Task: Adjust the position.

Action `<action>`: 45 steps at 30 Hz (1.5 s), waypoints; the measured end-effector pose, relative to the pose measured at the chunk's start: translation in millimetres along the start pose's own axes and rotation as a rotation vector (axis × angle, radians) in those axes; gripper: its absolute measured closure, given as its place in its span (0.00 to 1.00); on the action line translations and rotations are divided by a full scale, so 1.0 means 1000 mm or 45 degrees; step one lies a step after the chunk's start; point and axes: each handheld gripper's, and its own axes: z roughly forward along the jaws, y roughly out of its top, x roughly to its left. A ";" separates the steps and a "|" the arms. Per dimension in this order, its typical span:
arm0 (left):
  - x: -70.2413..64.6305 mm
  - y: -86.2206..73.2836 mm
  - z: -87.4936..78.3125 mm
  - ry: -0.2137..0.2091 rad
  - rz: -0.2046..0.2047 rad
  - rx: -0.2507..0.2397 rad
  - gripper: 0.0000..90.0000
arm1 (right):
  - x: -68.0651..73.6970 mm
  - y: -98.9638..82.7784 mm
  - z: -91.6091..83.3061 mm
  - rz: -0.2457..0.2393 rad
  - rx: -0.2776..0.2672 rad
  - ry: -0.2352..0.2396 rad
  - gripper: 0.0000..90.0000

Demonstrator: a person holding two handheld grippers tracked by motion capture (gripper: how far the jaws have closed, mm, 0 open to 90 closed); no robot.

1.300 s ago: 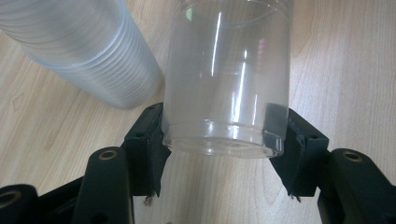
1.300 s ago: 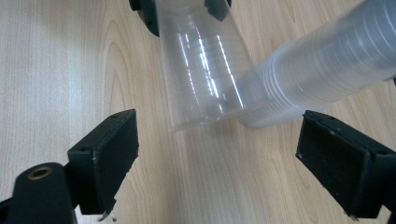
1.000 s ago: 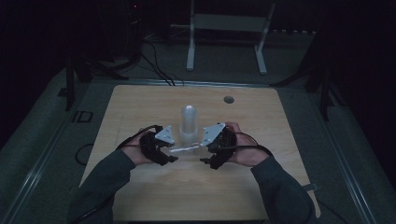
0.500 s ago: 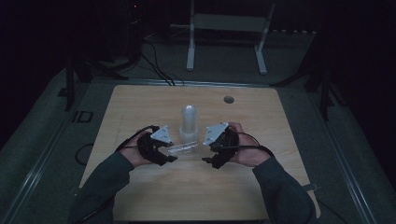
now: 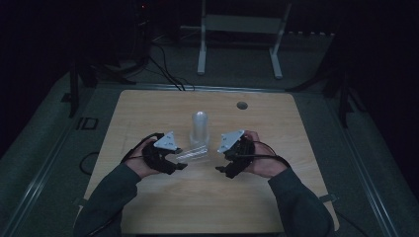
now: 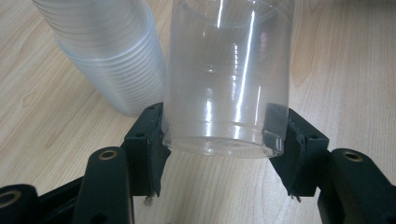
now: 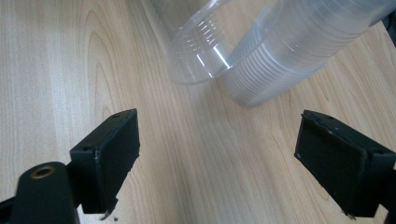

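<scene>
One cup (image 6: 227,79) clamped at its base by left gripper (image 6: 224,135) | right gripper (image 7: 224,158) released, empty | stack (image 5: 199,128) upright on table (image 5: 148,108)

One loose cup (image 6: 227,79), one cup stack (image 5: 198,127), two grippers

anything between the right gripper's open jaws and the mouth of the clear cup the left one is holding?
Nothing visible. The right gripper is open over bare light wooden table; the clear plastic cup, clamped near its base by the left gripper, points its mouth at it. The stack of clear cups stands behind.
</scene>
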 end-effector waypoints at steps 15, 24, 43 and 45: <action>0.001 -0.006 -0.001 -0.003 -0.048 -0.095 0.46 | -0.003 -0.007 0.002 0.053 -0.025 0.003 0.15; 0.002 -0.009 0.000 -0.020 -0.067 -0.139 0.46 | -0.003 -0.009 0.004 0.073 -0.045 0.008 0.15; 0.004 -0.017 0.000 -0.060 -0.122 -0.267 0.46 | -0.001 -0.010 0.007 0.113 -0.144 -0.002 0.16; 0.004 -0.018 0.000 -0.066 -0.132 -0.285 0.46 | -0.001 -0.009 0.007 0.119 -0.154 -0.005 0.16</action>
